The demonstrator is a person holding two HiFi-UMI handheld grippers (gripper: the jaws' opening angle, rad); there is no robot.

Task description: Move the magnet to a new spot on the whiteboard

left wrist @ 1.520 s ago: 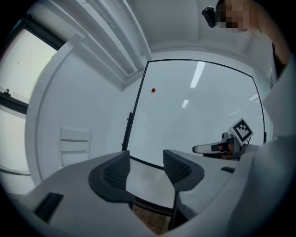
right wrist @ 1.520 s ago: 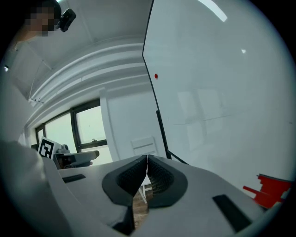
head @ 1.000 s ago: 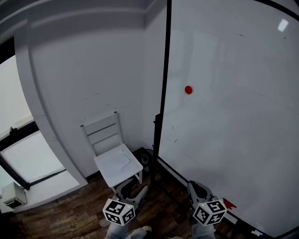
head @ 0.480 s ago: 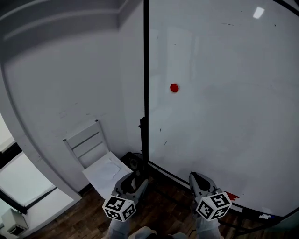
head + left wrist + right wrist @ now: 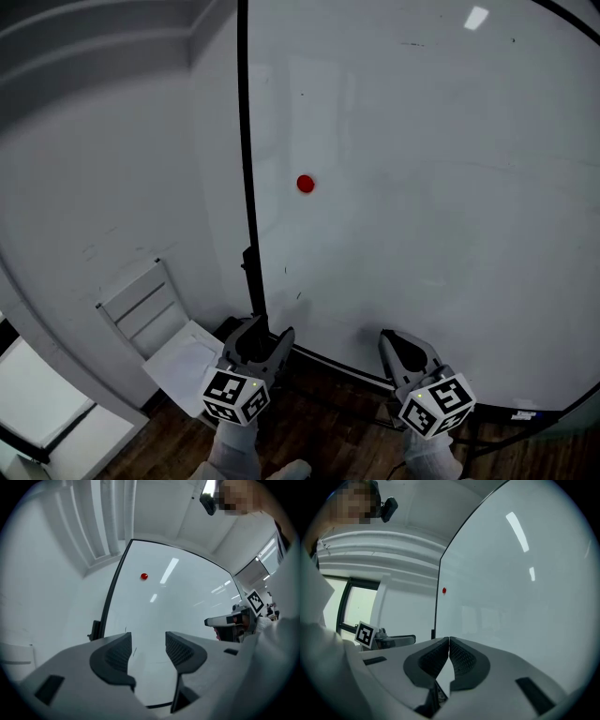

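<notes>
Head view: left gripper (image 5: 265, 334) and right gripper (image 5: 392, 340) are held low before the whiteboard (image 5: 441, 187). The red magnet (image 5: 305, 184) sits on it, well above both.

Left gripper view: jaws moderately apart, nothing between them, magnet (image 5: 144, 576) high ahead.

Right gripper view: jaws pressed together, empty, magnet (image 5: 444, 590) above them.

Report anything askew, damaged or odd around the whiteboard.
Nothing stands out. The red magnet sits on the whiteboard near its left edge, the surface shows only faint specks, and the white chair beside it stands upright.

Open whiteboard (image 5: 422, 187) right of magnet (image 5: 306, 184)
</notes>
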